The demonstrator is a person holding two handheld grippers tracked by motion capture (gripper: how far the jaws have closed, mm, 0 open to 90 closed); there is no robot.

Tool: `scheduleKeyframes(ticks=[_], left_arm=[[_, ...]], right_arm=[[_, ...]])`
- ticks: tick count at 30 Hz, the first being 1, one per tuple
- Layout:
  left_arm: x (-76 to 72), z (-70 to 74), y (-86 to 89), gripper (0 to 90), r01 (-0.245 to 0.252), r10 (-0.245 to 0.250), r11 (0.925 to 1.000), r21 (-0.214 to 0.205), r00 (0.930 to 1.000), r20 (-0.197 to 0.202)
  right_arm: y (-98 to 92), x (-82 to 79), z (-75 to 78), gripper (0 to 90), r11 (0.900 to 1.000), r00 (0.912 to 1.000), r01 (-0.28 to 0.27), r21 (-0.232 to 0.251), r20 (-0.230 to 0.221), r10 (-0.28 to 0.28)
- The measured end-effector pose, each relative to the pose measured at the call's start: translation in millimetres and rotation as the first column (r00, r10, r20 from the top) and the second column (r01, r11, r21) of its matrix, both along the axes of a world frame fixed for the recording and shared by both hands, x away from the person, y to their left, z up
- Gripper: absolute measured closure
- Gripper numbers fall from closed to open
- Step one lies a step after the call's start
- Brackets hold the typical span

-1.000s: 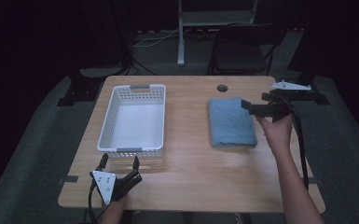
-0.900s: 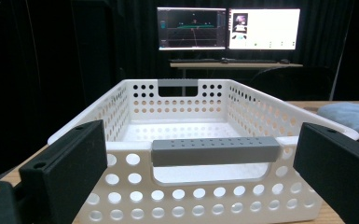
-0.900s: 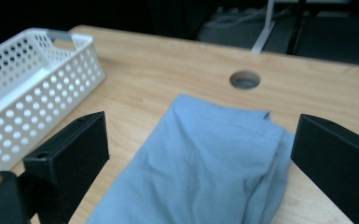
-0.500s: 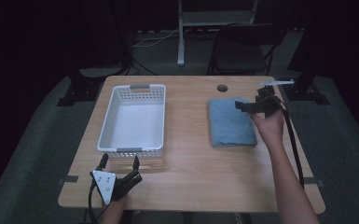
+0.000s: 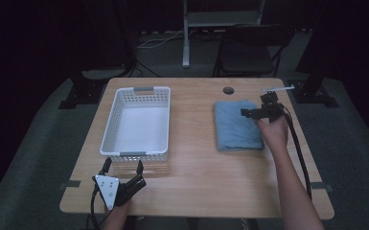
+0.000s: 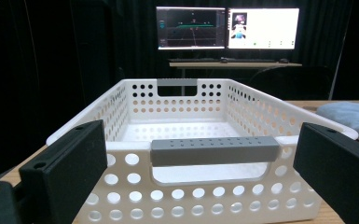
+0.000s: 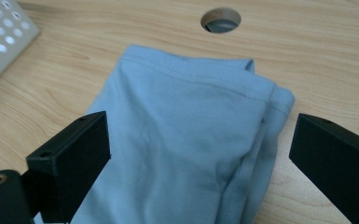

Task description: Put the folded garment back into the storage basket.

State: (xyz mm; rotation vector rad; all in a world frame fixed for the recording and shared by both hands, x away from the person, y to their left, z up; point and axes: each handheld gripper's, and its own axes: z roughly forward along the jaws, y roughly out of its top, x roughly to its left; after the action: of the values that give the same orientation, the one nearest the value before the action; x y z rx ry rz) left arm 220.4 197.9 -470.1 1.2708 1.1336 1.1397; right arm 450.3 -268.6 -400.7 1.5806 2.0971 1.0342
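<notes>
Nearest my side of the tabletop [image 5: 196, 187], my left tool [image 5: 123, 166] rests low at the front edge with its jaws spread wide and nothing between them; in the left gripper view they frame the grey near handle [image 6: 214, 150] of the white perforated basket [image 5: 116, 125], which stands just ahead of that tool on the left half of the tabletop. The basket's floor looks bare. Farther in and to the right lies the folded blue cloth [image 5: 237, 125], flat on the wood and well apart from the basket. My right tool [image 5: 250, 112] hangs over the cloth's far right part, jaws apart and holding nothing; the right gripper view shows the cloth [image 7: 182, 140] lying between and beyond them, with its stitched fold edge toward the round cable hole [image 7: 221, 20]. I judge the step in hand to be the approach for a pinch on the cloth. Risks, as I read them: closing on the top layer alone would let the fold fall open when lifted; a descent too far right would pinch the loose edge or meet bare wood; and a trailing corner could snag the basket's rim during transfer. Beyond the tabletop, two lit monitors [image 6: 228, 28] sit on a desk in the dark.
</notes>
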Motion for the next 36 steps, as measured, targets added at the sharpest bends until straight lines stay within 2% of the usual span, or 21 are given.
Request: scheduleKeyframes(ticks=[3, 7, 17, 30, 34, 36], left_arm=[[0.0, 0.0, 0.0, 3.6, 0.000, 0.000, 1.0000, 0.000, 1.0000, 0.000], [0.0, 0.0, -0.1, 3.6, -0.001, 0.001, 1.0000, 0.002, 1.0000, 0.000], [-0.1, 0.0, 0.1, 3.6, 0.001, -0.001, 1.0000, 0.001, 1.0000, 0.000], [0.0, 0.0, 0.1, 3.6, 0.000, 0.000, 1.0000, 0.000, 1.0000, 0.001], [0.0, 0.0, 0.0, 3.6, 0.000, 0.000, 1.0000, 0.000, 1.0000, 0.000], [-0.1, 0.0, 0.0, 3.6, 0.000, 0.000, 1.0000, 0.000, 1.0000, 0.001]], right_arm=[[0.9, 2.9, -4.7, 4.8, 0.9998, 1.0000, 0.004, -0.022, -0.005, -0.004], [1.4, 6.2, -12.7, 4.7, 0.9999, 0.9992, 0.015, -0.006, -0.037, -0.016], [2.9, 14.4, -31.8, 4.8, 0.9995, 0.9946, 0.028, -0.015, -0.100, -0.029], [5.5, 19.1, -47.6, 4.7, 0.9992, 0.9889, 0.029, -0.026, -0.145, -0.032], [6.4, 19.2, -51.2, 4.8, 0.9994, 0.9897, 0.021, -0.029, -0.141, -0.025], [5.2, 18.9, -53.4, 4.7, 0.9997, 0.9890, 0.022, -0.008, -0.146, -0.023]])
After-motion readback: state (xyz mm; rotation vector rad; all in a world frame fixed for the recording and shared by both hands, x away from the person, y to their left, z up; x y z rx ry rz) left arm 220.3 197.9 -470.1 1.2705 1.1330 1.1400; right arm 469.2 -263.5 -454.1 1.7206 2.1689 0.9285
